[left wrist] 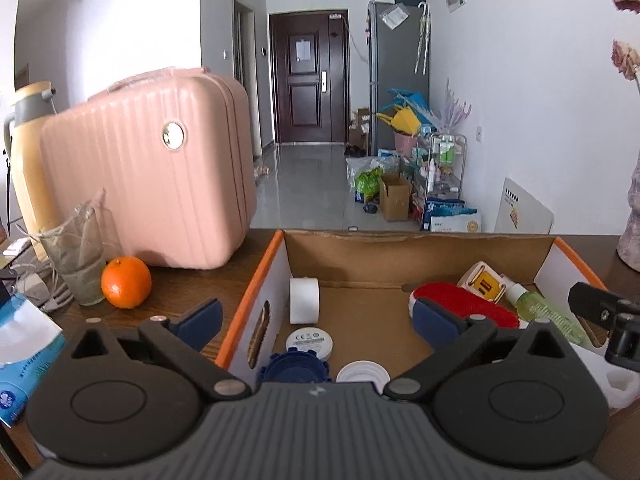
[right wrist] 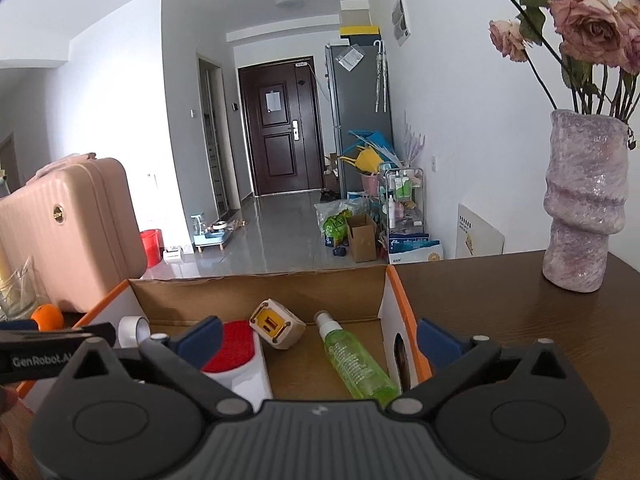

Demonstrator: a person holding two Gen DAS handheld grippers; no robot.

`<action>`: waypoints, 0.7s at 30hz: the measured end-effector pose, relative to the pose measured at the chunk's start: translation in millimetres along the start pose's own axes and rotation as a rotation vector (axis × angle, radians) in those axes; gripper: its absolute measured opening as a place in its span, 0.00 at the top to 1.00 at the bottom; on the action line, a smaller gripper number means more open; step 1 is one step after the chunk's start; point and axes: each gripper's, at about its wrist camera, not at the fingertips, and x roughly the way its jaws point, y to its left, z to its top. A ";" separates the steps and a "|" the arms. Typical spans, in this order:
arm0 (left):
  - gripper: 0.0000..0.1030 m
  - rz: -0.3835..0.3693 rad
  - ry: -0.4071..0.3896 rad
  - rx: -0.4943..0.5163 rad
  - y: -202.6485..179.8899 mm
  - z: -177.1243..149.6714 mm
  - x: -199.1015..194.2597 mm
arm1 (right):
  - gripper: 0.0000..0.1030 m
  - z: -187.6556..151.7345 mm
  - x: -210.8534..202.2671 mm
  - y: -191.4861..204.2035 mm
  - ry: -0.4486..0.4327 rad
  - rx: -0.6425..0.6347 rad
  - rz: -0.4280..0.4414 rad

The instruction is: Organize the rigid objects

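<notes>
Both grippers are hovering with jaws wide and empty over the cardboard box (right wrist: 256,280) at the tabletop's far edge. The green spray bottle (right wrist: 356,364) is lying inside, long axis running away from the right gripper (right wrist: 320,334), the nearer one.

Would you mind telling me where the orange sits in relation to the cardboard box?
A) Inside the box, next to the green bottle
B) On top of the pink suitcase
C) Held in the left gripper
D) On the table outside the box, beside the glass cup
D: the orange rests on the wooden table left of the cardboard box, right beside the glass cup and in front of the pink suitcase.
</notes>
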 end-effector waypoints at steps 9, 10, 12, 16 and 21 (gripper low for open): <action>0.00 -0.017 -0.043 0.002 4.5 -3.0 -34.0 | 0.00 -2.4 -28.0 2.9 -0.026 -0.012 0.013; 0.00 -0.020 -0.047 0.000 5.4 -3.4 -37.9 | 0.00 -2.8 -32.2 3.0 -0.030 -0.012 0.015; 0.00 -0.027 -0.057 0.002 6.7 -5.0 -47.6 | 0.00 -3.6 -39.6 3.3 -0.036 -0.010 0.017; 0.00 -0.035 -0.075 0.003 9.8 -9.2 -67.5 | 0.00 -5.8 -58.3 4.8 -0.052 -0.012 0.025; 0.00 -0.048 -0.114 -0.006 19.7 -14.9 -103.0 | 0.00 -9.6 -87.7 8.9 -0.076 -0.015 0.038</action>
